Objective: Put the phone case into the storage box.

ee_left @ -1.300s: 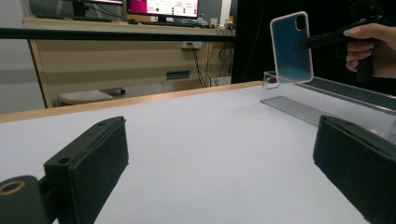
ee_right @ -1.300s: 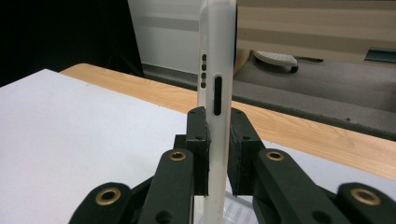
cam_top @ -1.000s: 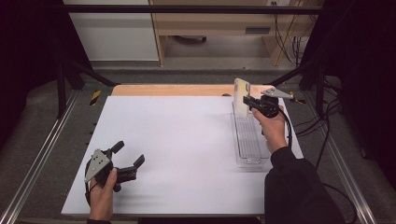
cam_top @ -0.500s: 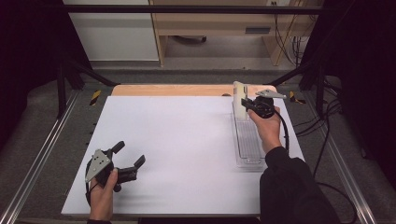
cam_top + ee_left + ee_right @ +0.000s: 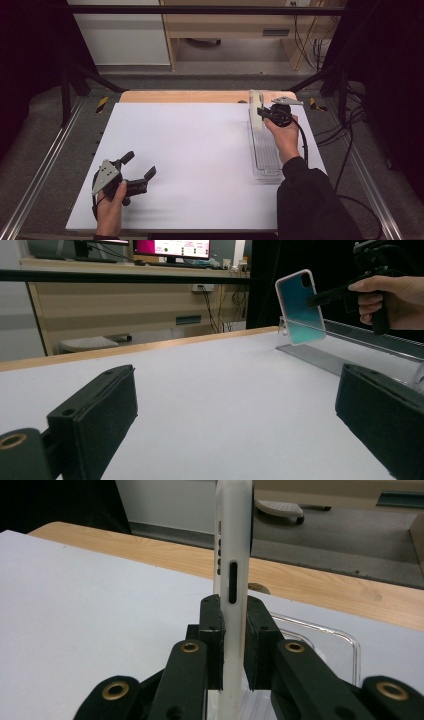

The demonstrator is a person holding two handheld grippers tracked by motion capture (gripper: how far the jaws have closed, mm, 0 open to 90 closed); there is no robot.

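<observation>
One phone case (image 5: 232,555), one clear tray (image 5: 265,155), two tongs (image 5: 263,113) (image 5: 136,172)

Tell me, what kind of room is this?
Probably a lab or office test bench: a white table in a metal frame, monitors on a desk, loose cables behind.

Jaws clamp white phone case (image 5: 231,555) (edge-on) above clear tray (image 5: 320,645).

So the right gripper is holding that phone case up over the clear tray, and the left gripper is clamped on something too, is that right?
Not quite. The left gripper holds nothing: the left gripper view shows its jaws wide apart over the bare white table. The rest stands: the right gripper is shut on the phone case, held upright over the clear tray.
</observation>
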